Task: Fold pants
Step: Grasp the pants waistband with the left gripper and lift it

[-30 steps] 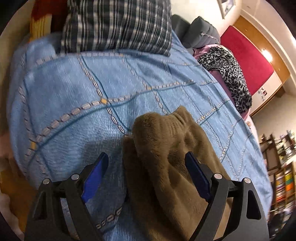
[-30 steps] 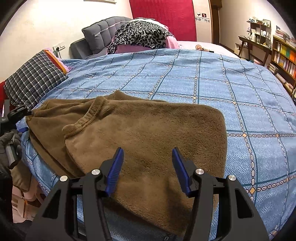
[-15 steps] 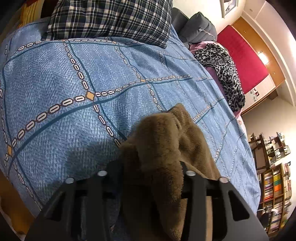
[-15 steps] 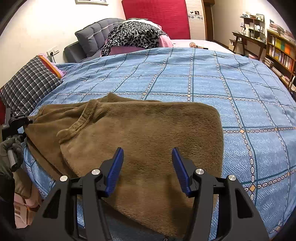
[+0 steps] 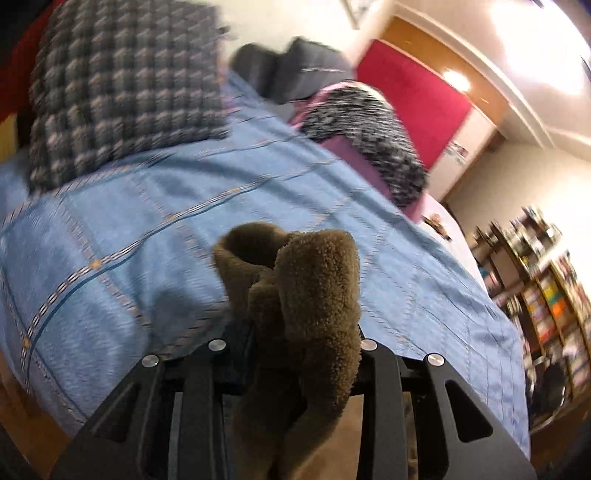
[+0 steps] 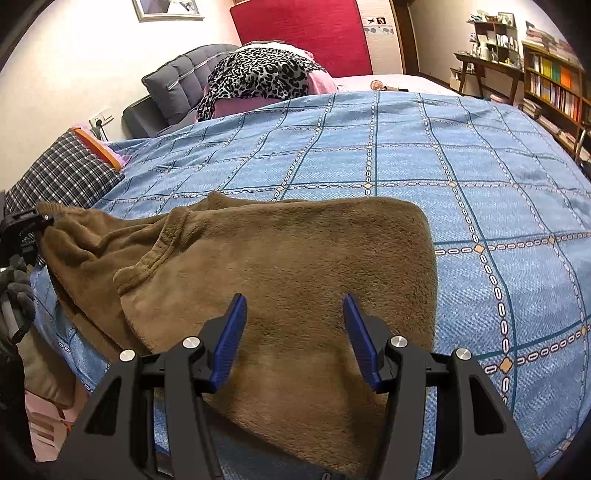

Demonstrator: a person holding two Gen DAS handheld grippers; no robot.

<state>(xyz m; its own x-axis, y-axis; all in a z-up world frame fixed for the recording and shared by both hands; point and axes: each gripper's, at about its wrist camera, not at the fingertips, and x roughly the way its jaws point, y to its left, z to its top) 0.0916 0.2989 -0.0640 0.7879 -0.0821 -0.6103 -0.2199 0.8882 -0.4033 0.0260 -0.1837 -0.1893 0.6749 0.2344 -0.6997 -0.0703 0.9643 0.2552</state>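
Observation:
Brown fleece pants (image 6: 288,266) lie partly folded on the blue patterned bedspread (image 6: 480,166). My left gripper (image 5: 295,332) is shut on a bunched end of the pants (image 5: 306,280) and holds it lifted above the bed; its fingertips are hidden by the fabric. In the right wrist view the left gripper (image 6: 26,225) shows at the far left, pinching the pants' raised end. My right gripper (image 6: 293,321) is open and empty, hovering over the near part of the pants.
A plaid pillow (image 6: 62,173) lies at the left of the bed. Grey cushions (image 6: 177,85) and a leopard-print cloth (image 6: 258,74) lie near the red headboard (image 6: 306,29). Bookshelves (image 6: 550,85) stand at the right. The bed edge is near me.
My left gripper closed on the end of the pants and has lifted it off the bed. My right gripper stayed open, hovering over the pants.

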